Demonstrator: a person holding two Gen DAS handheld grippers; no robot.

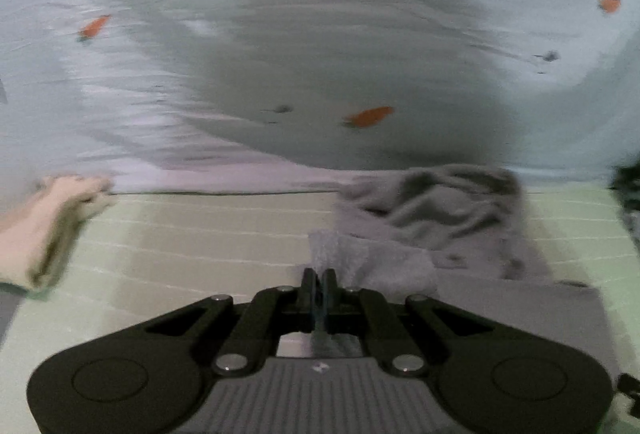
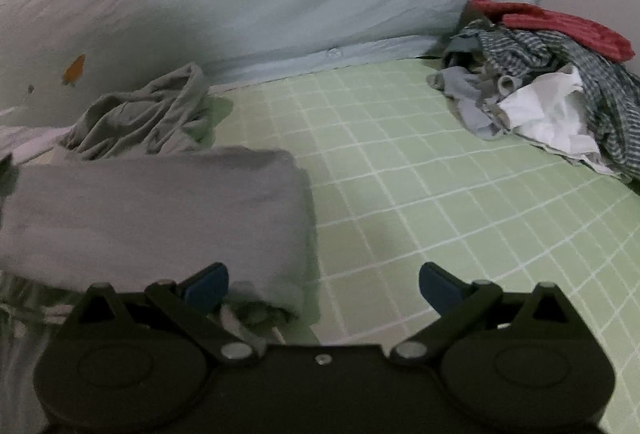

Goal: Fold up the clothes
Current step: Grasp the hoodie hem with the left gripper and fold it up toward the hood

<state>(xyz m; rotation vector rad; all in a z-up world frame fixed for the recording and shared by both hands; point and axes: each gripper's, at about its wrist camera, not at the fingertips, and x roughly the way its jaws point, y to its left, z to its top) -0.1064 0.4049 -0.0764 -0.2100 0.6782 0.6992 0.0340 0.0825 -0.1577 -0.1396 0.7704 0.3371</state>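
Note:
A grey garment (image 2: 152,210) lies folded flat on the green checked bed sheet (image 2: 420,194), its far part still bunched (image 1: 436,206). My left gripper (image 1: 319,276) is shut on a corner of this grey garment, with cloth rising between the closed fingers. My right gripper (image 2: 324,284) is open just off the garment's near right corner; its left fingertip (image 2: 208,284) is at the cloth edge and nothing is between the fingers. A crumpled olive-grey garment (image 2: 140,118) lies behind the folded one.
A pale blue quilt (image 1: 320,34) with orange prints is heaped along the back. A pile of unfolded clothes (image 2: 552,82), striped, white and red, sits at the right rear. A cream cloth (image 1: 44,222) lies at the left. Open green sheet stretches in the middle.

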